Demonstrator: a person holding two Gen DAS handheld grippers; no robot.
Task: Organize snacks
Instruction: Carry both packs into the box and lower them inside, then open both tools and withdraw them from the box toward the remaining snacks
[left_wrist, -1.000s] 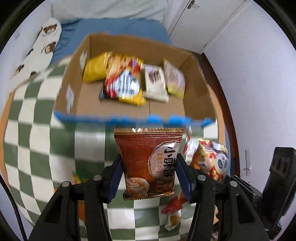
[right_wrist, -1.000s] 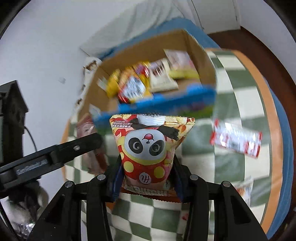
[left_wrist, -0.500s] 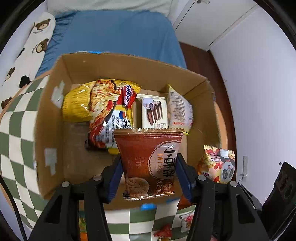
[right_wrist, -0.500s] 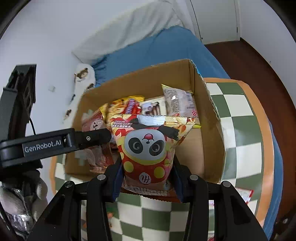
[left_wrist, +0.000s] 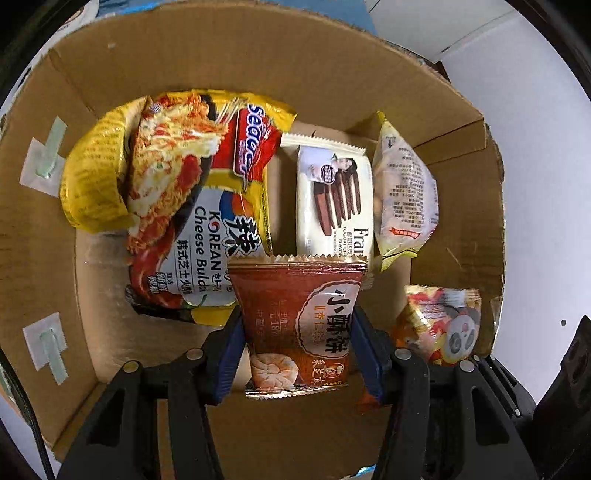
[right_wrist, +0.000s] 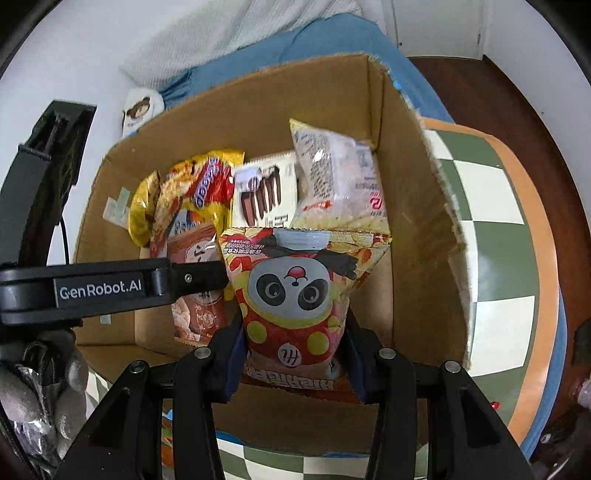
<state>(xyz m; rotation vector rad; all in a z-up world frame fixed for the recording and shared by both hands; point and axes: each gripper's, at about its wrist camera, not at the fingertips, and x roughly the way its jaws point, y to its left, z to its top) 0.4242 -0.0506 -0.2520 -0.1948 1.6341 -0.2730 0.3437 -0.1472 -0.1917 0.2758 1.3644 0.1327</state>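
The left gripper has its blue fingers pressed on both side edges of a brown biscuit packet, held upright over the open floor of the cardboard box. The right gripper likewise pinches a red panda snack bag by its lower sides, just beside the left one and near the box's right wall. Both packets look light, puffy and crinkly, with slick foil skins, so a grip low on the sealed side seams seems safest; squeezing the middle would likely crush the biscuits or chips inside. Beyond the fingers, along the far wall of the box, a yellow noodle packet lies partly over another yellow bag, with a white chocolate-stick packet and a pale bread-like bag beside it. The box stands on a desk with a green checked cloth, a blue bed behind it.
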